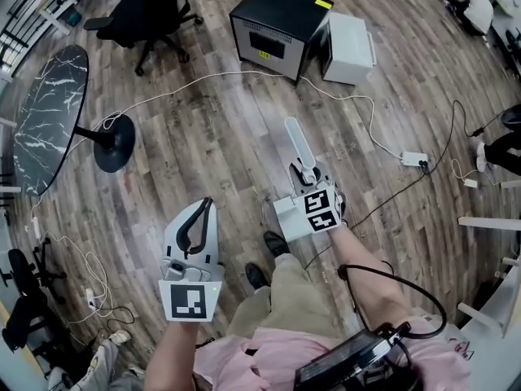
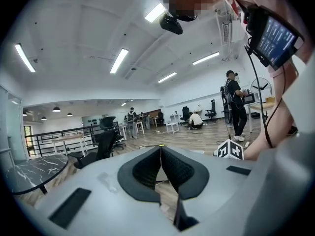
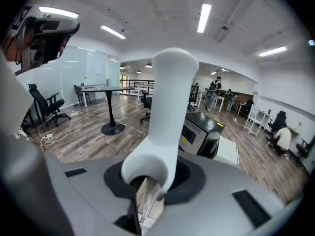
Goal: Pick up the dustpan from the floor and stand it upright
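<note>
A: So, left side first. The left gripper [image 1: 205,210]?
B: Jaws pressed together, nothing between them. It is held idle, low on the person's left, well apart from the dustpan [image 1: 296,143].
A: And the right gripper [image 1: 306,176]?
B: Clamped on the dustpan, low on the white handle [image 3: 170,102], just above the pan [image 1: 286,216]. The handle runs out past the jaws, forward and somewhat upward.
A: Is it off the floor [image 1: 220,129]?
B: Judged picked up: the grasp is made and the pan hangs at the gripper, near the person's shoe [image 1: 275,243]. Cannot tell whether its edge touches the boards.
A: What's left?
B: Standing it up. The handle looks tilted, not vertical. The pan needs setting down, then release. About halfway, by my reckoning.
</note>
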Available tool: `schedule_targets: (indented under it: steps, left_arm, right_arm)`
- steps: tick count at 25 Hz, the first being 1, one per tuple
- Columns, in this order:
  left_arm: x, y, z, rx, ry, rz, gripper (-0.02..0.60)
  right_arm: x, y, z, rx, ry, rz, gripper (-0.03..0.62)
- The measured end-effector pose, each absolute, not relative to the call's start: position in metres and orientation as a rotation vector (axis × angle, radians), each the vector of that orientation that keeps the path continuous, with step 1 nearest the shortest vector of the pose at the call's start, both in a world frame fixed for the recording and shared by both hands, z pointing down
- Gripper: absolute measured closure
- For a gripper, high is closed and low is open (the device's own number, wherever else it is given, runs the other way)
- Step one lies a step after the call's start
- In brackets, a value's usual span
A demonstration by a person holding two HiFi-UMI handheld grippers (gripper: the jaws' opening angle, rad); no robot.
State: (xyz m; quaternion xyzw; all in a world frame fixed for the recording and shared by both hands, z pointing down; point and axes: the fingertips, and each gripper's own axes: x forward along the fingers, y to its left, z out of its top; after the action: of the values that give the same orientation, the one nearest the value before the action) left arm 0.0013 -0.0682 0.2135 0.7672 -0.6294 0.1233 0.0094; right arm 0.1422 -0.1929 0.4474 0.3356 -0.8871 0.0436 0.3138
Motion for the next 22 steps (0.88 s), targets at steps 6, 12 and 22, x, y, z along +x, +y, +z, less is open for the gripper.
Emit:
schedule_targets:
  steps: [6, 12, 22]
  left_arm:
    - [0.005, -0.043, 0.219, 2.415, -1.92, 0.399, 0.568]
    - [0.027, -0.029, 0.215, 2.479, -1.863, 0.406, 0.568]
    - [0.055, -0.005, 0.2, 2.554, -1.814, 0.404, 0.568]
  right_arm:
    - [0.163, -0.167, 0.439, 0.903, -2.344, 0.083, 0.519]
    - [0.188, -0.137, 0.44, 0.906, -2.326, 0.079, 0.493]
    - [0.23, -0.103, 0.441, 0.957, -2.274, 0.1, 0.47]
